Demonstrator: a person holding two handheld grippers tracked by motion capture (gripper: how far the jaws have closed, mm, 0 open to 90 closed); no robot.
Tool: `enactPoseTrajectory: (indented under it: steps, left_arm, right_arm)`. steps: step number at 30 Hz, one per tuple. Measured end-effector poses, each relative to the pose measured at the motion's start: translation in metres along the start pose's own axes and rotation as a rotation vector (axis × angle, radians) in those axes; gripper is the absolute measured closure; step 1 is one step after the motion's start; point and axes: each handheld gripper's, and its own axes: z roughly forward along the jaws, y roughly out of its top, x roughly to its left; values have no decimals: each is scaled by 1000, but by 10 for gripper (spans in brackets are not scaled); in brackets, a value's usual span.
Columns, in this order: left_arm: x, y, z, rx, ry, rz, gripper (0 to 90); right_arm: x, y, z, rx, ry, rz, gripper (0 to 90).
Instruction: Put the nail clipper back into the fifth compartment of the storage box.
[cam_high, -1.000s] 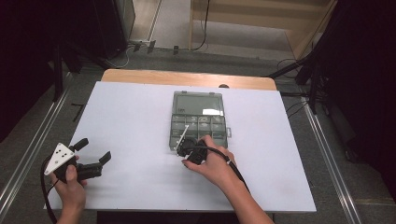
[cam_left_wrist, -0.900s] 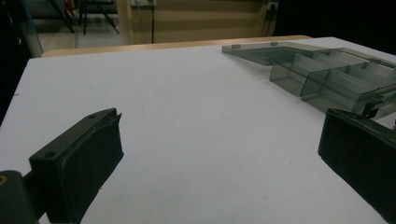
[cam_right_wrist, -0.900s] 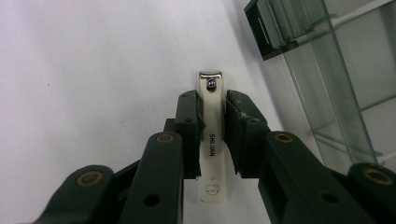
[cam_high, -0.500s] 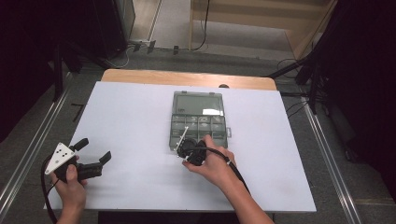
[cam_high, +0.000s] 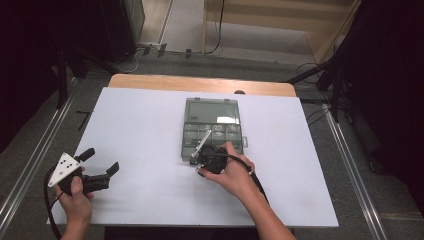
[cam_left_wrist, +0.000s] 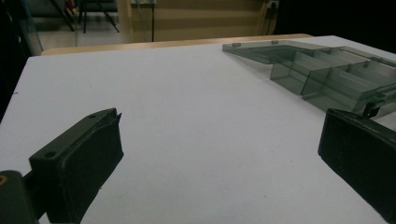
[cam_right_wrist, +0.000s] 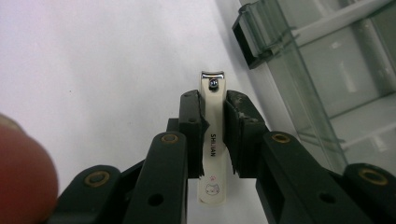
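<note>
A white nail clipper (cam_right_wrist: 213, 140) with a small cat print and a metal tip is clamped between the jaws of my right gripper (cam_right_wrist: 215, 103), which is shut on it. In the high view that right gripper (cam_high: 207, 156) sits at the front left corner of a clear grey compartment box (cam_high: 212, 112), and the nail clipper (cam_high: 202, 142) slants up over the box's edge. My left gripper (cam_high: 102, 161) rests near the table's front left, open, with nothing between its jaws. From the left gripper (cam_left_wrist: 219, 140) the box (cam_left_wrist: 327, 70) lies ahead to the right.
The box lid lies open, flat toward the back, and its divided compartments (cam_right_wrist: 345, 74) stand just right of the clipper. The white table top (cam_high: 140, 125) spreads wide between the two grippers. A wooden strip (cam_high: 200, 84) runs along the far edge.
</note>
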Motion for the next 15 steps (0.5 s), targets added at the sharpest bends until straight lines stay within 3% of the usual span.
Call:
enactPoseTrajectory:
  steps: [7, 15]
  left_arm:
    - [0, 0, 0, 3, -1, 3, 0]
    - [0, 0, 0, 2, -2, 4, 0]
  right_arm:
    - [-6, -4, -15, -62, 18, 12, 790]
    - [-12, -3, -27, -90, 20, 20, 790]
